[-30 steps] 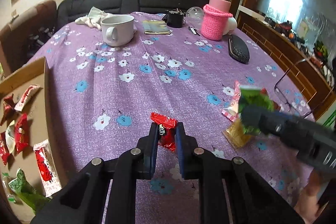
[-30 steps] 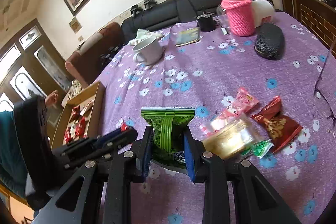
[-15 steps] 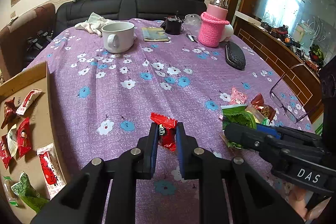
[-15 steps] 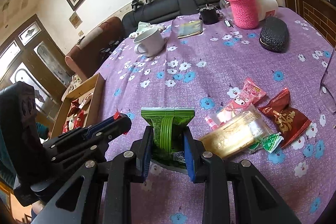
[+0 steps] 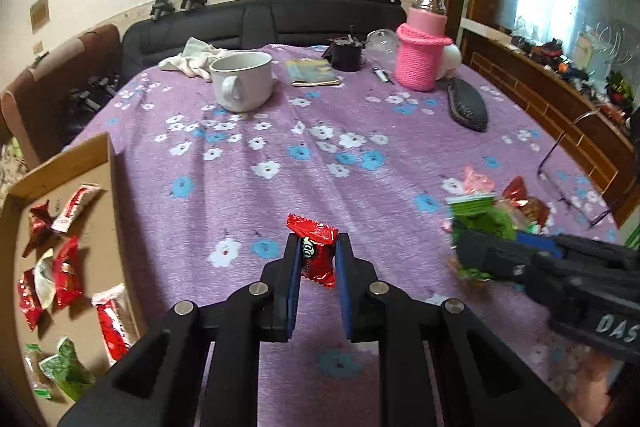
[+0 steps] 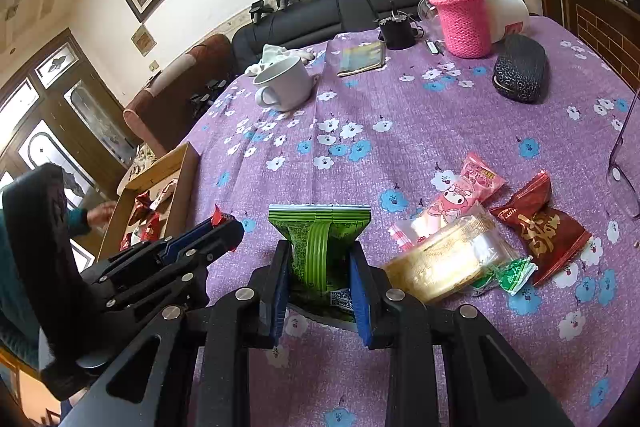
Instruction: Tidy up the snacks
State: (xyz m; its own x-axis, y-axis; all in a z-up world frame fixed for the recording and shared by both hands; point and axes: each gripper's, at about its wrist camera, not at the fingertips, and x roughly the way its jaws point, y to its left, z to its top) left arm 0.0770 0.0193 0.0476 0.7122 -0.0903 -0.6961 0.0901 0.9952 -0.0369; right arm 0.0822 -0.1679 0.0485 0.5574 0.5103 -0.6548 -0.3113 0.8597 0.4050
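Left wrist view shows the cardboard box point(image 5: 60, 203) at the near left edge of the purple flowered tablecloth point(image 5: 280, 131), its floor scattered with small snacks: several red packets point(image 5: 66, 271), white-and-red ones point(image 5: 114, 323) and a green packet point(image 5: 66, 371) at the near end, all lying flat and loosely apart. The left gripper point(image 5: 318, 259) has its jaws nearly together, pinched on a red candy packet point(image 5: 316, 253) that stands upright between the blue pads, with a crimped top edge and a small dark round mark on its glossy wrapper; it is held above the cloth just right of the box. From the right wrist view, the right gripper point(image 6: 320, 279) is narrowly closed on a green snack packet point(image 6: 318, 247), ribbed down the middle with a flared, flat-sealed top and a printed label at its lower end, held over the near middle of the table. Just to its right on the cloth lie more snacks bunched together: a clear-wrapped golden cake point(image 6: 444, 259), a pink cartoon packet point(image 6: 464, 191), a dark red packet point(image 6: 540, 227) with gold lettering, and a small green wrapper point(image 6: 510, 275). Farther back stand a white mug point(image 6: 286, 83), whose contents cannot be seen, and a bottle in a pink knitted sleeve point(image 6: 460, 15).
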